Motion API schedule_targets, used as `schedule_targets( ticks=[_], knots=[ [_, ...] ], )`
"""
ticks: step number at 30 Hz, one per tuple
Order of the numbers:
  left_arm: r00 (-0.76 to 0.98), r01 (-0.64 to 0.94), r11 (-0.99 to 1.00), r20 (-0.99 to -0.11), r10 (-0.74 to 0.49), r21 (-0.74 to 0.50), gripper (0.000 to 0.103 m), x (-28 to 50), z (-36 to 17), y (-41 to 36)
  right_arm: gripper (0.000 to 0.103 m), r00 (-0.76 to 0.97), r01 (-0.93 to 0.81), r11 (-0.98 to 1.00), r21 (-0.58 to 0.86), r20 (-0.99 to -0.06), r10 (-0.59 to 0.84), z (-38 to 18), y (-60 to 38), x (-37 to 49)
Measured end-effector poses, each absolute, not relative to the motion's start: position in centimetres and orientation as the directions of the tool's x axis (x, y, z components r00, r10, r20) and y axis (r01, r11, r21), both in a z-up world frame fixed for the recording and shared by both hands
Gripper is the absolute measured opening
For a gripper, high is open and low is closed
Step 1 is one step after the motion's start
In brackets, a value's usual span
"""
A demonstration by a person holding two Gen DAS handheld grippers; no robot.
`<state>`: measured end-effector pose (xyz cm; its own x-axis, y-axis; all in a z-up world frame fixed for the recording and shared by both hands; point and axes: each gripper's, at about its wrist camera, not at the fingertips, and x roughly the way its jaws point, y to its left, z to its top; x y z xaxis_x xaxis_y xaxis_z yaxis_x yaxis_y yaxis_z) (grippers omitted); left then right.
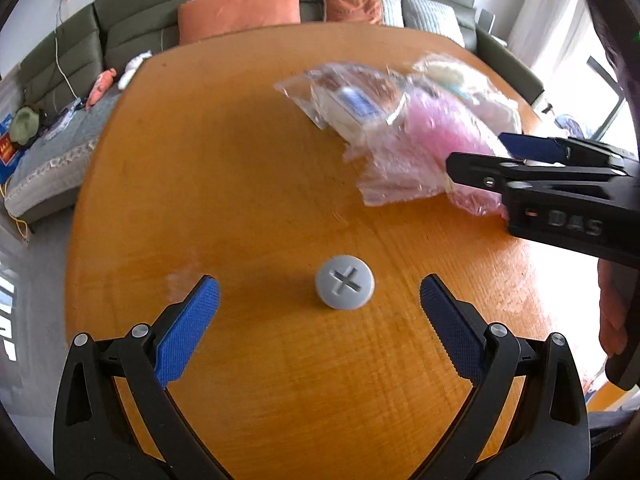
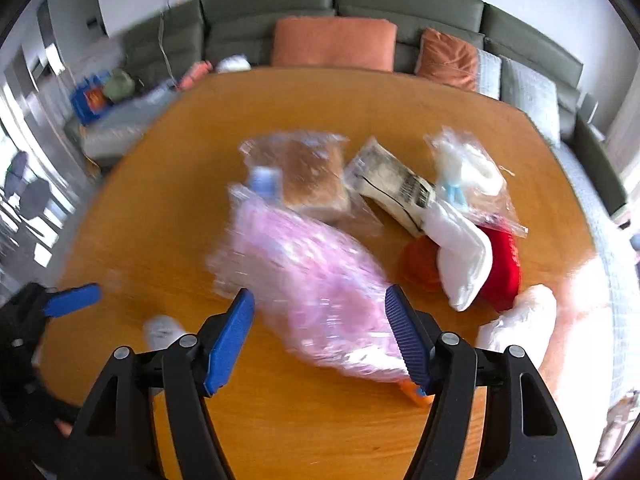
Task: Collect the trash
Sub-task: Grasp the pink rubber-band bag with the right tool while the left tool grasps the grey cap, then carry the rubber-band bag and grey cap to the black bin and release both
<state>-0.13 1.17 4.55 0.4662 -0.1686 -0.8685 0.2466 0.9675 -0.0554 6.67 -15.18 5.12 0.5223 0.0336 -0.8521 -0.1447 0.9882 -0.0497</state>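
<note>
- The left gripper (image 1: 319,294) hangs low over the near part of the table, its blue-padded fingers (image 1: 188,332) spread wide apart with nothing between them.
- The right gripper (image 2: 320,340) reaches in from the right, its fingers (image 2: 408,340) apart.
- The right hand (image 1: 612,312) shows at the far right edge.

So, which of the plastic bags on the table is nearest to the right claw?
The pink plastic bag: it lies between the open fingers of the right claw, while the brown-filled bag and white-filled bag lie farther back.
</note>
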Motion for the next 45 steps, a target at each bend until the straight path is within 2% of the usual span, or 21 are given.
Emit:
schedule_targets(
  ticks=[1, 2, 4, 11, 12, 14, 16, 18, 30, 45],
  knots=[
    [0.465, 0.244, 0.968, -0.87, -0.164, -0.052, 0.097, -0.1, 4.2, 0.9, 0.06, 0.514, -0.144, 0.988, -0.059, -0.857, 0.024, 4.7, -15.1, 6.9],
    [0.464, 0.242, 0.969, -0.872, -0.158, -0.047, 0.097, 0.0, 3.8, 0.6, 0.045, 0.512, -0.145, 0.988, -0.06, -0.858, 0.023, 4.6, -15.2, 7.1],
    [0.468, 0.243, 0.969, -0.871, -0.148, -0.033, 0.097, 0.2, 3.3, 0.2, 0.036, 0.525, -0.155, 0.988, -0.012, -0.848, 0.072, 5.1, -15.6, 7.0],
    [0.486, 0.255, 0.967, -0.861, -0.149, -0.024, 0.095, 0.7, 2.4, -0.6, 0.032, 0.581, -0.183, 0.982, 0.052, -0.8, 0.151, 8.1, -16.0, 6.1],
    [0.482, 0.254, 0.967, -0.864, -0.146, -0.021, 0.089, 0.9, 2.2, -0.6, 0.032, 0.585, -0.181, 0.981, 0.063, -0.796, 0.159, 8.5, -16.0, 6.0],
    [0.476, 0.249, 0.968, -0.866, -0.155, -0.036, 0.07, 1.2, 1.8, -0.4, 0.032, 0.588, -0.177, 0.981, 0.074, -0.792, 0.166, 9.0, -16.0, 6.0],
    [0.503, 0.25, 0.968, -0.85, -0.157, -0.031, 0.04, 1.2, 2.1, -0.2, 0.032, 0.59, -0.172, 0.982, 0.082, -0.789, 0.17, 9.5, -16.0, 6.2],
    [0.496, 0.252, 0.965, -0.848, -0.188, -0.066, 0.032, 1.5, 2.4, 0.4, 0.032, 0.591, -0.169, 0.981, 0.091, -0.788, 0.175, 9.8, -15.7, 6.1],
    [0.532, 0.247, 0.964, -0.817, -0.224, -0.103, 0.032, -0.3, 4.1, 3.6, 0.032, 0.599, -0.189, 0.975, 0.119, -0.773, 0.21, 10.9, -12.0, 5.3],
    [0.59, 0.113, 0.988, -0.793, -0.15, -0.103, 0.032, -2.9, 5.9, 13.4, 0.032, 0.567, -0.345, 0.932, 0.106, -0.768, 0.298, 12.0, 0.4, 4.5]
  ],
)
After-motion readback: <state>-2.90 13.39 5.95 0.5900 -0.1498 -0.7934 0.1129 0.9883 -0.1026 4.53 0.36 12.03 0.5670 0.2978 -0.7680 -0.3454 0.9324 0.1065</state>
